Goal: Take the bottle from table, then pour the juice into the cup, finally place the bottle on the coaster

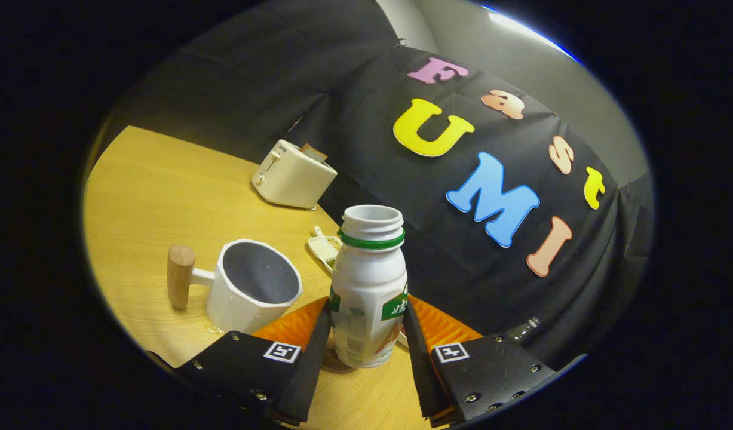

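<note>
Wooden table point(145, 197) holds the white cup point(255, 292) on the left; just right of it the open bottle point(369, 298) sits between the gripper point(366, 340) fingers, which look clamped on it; tip it early and juice could spill.

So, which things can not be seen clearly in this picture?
- Juice level: the bottle is opaque white.
- Coaster: a round edge shows under the bottle's base, mostly hidden by the bottle and the gripper fingers.
- Grip: both fingers flank the bottle; contact cannot be told.
- Small white dish behind the bottle: partly hidden, contents too small.
- Cup: bottom hidden by its wall.
</note>
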Demonstrator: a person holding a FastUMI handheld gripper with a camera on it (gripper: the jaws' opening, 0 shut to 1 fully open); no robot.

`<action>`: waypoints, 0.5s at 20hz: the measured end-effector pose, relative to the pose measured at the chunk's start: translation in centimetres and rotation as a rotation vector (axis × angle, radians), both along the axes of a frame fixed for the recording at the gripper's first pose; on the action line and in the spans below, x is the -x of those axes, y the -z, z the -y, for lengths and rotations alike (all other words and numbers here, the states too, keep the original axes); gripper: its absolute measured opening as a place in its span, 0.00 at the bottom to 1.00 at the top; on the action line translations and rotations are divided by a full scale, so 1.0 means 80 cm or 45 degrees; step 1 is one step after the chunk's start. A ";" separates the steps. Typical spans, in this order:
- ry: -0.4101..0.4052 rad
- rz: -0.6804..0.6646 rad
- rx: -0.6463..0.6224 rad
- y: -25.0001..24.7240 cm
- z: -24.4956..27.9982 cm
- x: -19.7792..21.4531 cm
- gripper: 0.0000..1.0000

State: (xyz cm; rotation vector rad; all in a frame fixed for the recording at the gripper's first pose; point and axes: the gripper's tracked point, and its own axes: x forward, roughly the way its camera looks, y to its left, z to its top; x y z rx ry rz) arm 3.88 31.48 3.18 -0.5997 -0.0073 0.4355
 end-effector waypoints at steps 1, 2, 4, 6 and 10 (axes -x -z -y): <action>0.003 -0.021 -0.070 -0.001 0.002 -0.004 0.67; 0.004 -0.051 -0.140 0.001 0.002 -0.010 0.67; 0.013 -0.121 -0.269 0.007 0.005 -0.020 0.67; 0.034 -0.164 -0.337 0.014 0.010 -0.029 0.66; 0.042 -0.225 -0.429 0.025 0.010 -0.038 0.67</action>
